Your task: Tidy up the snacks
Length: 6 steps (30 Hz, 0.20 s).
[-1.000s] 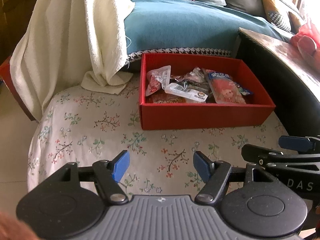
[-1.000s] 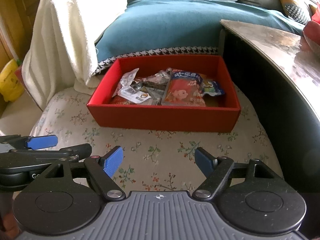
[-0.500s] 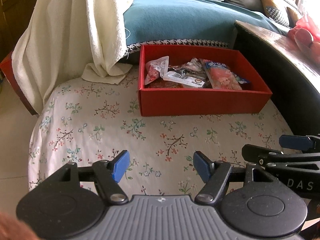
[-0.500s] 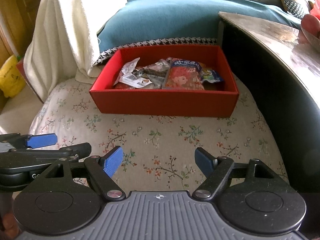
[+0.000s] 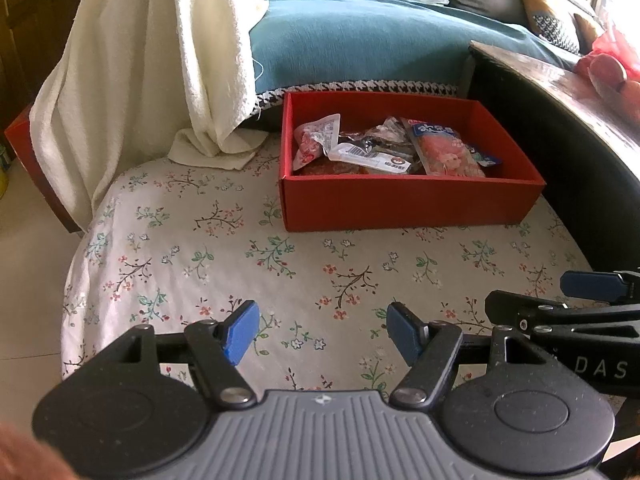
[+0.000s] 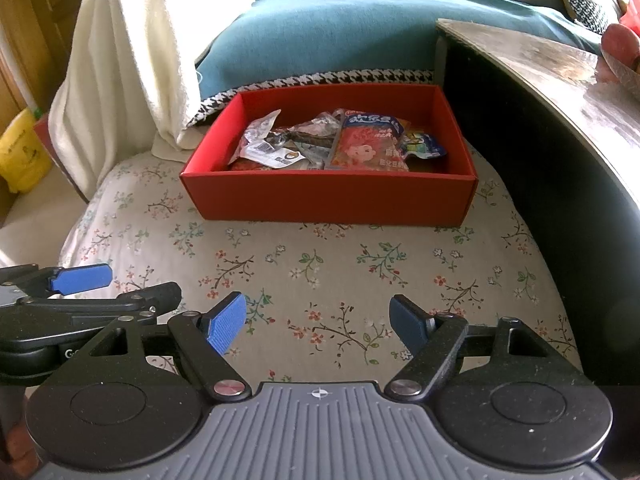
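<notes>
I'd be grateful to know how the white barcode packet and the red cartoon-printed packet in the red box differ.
The white barcode packet is pale, smaller and crumpled, and lies toward the box's left side. The red cartoon-printed packet is bright red with a cartoon face, larger and flatter, and lies right of the middle. Both rest on top of other snacks inside the red box, and neither gripper touches them.

Red box [image 5: 408,204], floral cloth [image 5: 200,264], teal blanket [image 5: 360,40], cream towel [image 5: 132,60].

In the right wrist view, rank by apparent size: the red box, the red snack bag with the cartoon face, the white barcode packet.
1. red box
2. red snack bag
3. white barcode packet, partly overlapped by other wrappers, so its full size is unsure.
</notes>
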Tool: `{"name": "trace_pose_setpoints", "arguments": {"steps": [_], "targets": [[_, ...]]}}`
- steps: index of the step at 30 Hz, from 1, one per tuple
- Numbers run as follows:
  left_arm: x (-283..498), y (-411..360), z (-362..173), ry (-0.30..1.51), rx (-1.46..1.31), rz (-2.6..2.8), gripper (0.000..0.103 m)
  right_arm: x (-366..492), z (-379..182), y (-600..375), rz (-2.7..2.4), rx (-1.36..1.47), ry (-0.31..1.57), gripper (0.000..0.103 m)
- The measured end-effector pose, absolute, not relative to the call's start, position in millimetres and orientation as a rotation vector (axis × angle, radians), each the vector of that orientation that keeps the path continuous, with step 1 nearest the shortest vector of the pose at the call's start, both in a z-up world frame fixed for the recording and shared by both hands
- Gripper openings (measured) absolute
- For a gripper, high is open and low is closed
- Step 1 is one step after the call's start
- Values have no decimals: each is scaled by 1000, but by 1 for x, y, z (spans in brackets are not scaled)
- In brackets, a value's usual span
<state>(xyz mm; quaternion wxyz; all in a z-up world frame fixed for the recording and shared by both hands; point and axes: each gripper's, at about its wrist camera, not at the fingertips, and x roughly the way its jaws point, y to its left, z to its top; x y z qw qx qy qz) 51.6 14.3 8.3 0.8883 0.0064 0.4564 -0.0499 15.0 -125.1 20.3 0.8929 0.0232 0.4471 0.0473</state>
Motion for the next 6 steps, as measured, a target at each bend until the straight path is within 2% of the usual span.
{"name": "trace_pose_setpoints", "arguments": {"steps": [6], "targets": [[50,14,9,934,26,-97,64,14,20,-124,98,50,924,84]]}}
